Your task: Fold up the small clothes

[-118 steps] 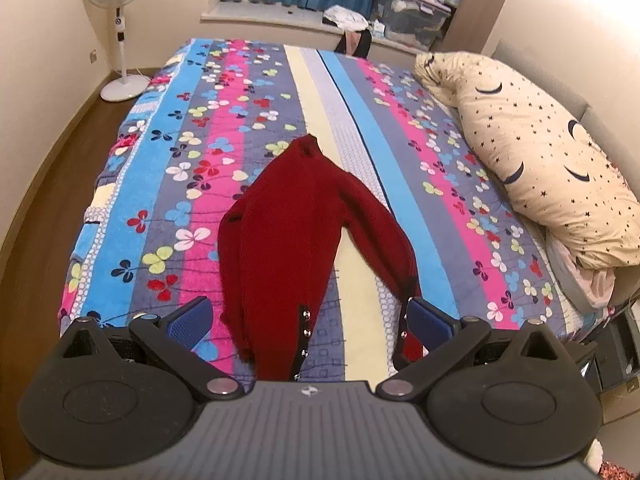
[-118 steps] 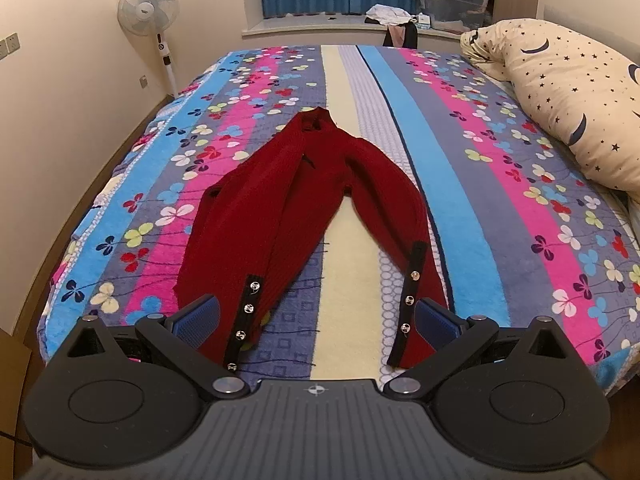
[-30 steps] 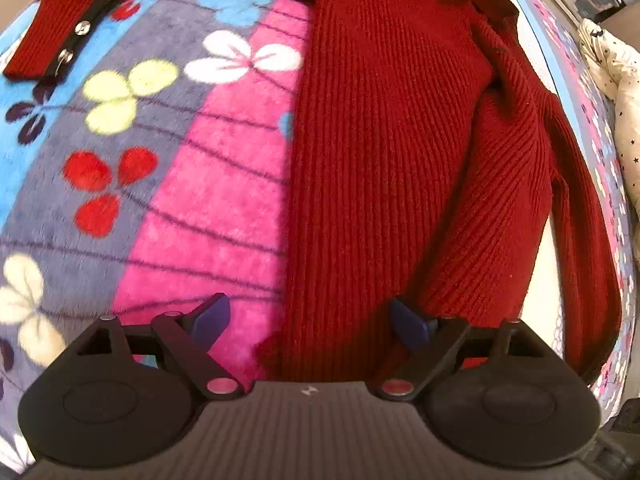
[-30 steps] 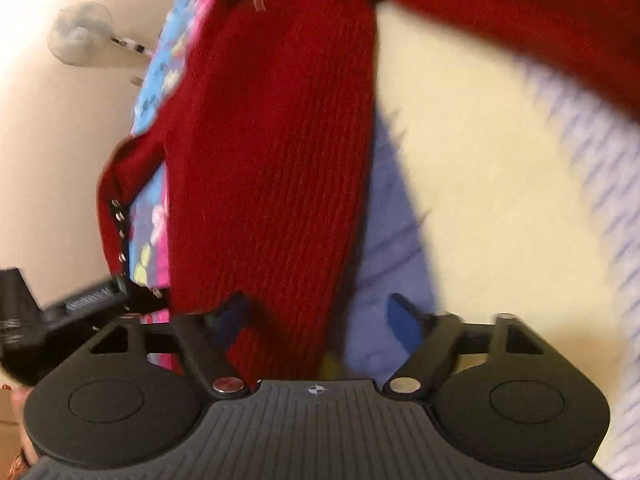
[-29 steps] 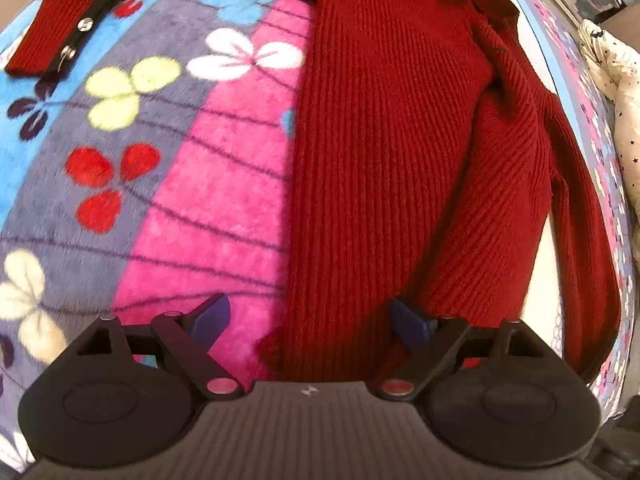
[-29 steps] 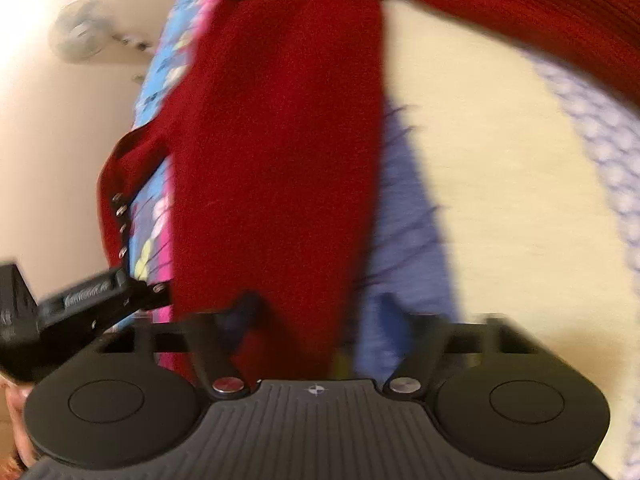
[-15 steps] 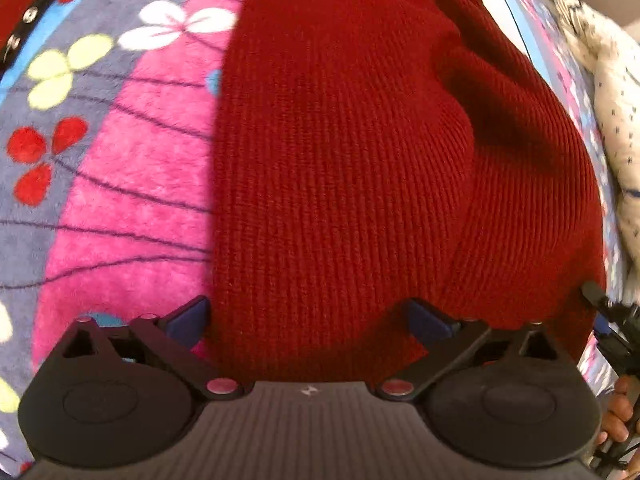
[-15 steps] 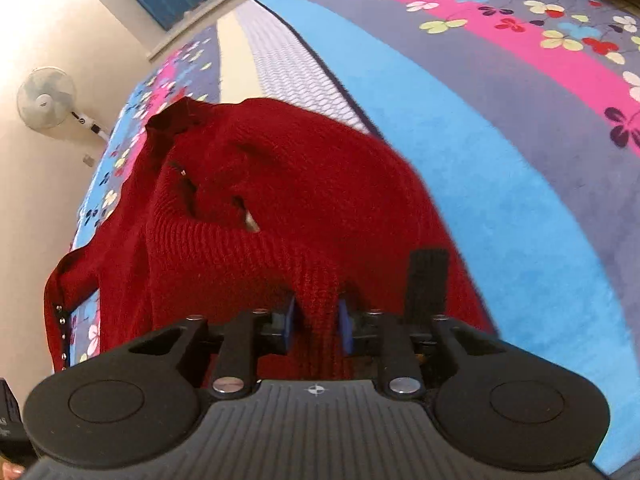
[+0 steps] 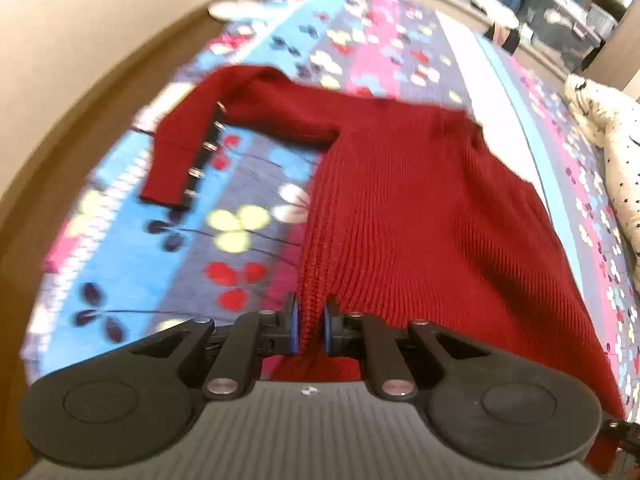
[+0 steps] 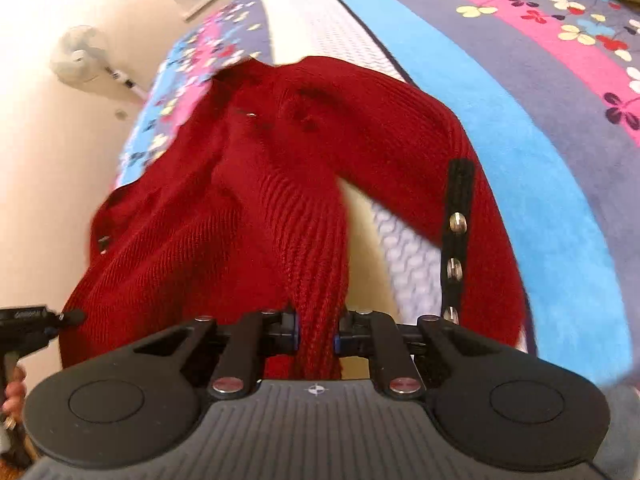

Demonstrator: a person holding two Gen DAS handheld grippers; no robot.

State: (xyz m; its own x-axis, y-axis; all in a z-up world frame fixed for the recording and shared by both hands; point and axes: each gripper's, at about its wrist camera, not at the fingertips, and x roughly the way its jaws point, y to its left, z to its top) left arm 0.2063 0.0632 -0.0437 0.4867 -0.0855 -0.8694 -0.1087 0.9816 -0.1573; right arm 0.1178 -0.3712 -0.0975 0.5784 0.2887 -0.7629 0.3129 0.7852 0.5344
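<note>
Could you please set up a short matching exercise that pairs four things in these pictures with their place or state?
Things:
1. left gripper
2. sleeve cuff
3. pillow
4. fan

Places or states:
A. stands on the floor by the wall
B. lies flat on the blanket, with a row of metal studs
C. shut on the red sweater
D. cream with dark stars, at the bed's edge

Pairs: 1-C, 2-B, 3-D, 4-A

Dark red ribbed sweater, striped floral blanket, star-print pillow
</note>
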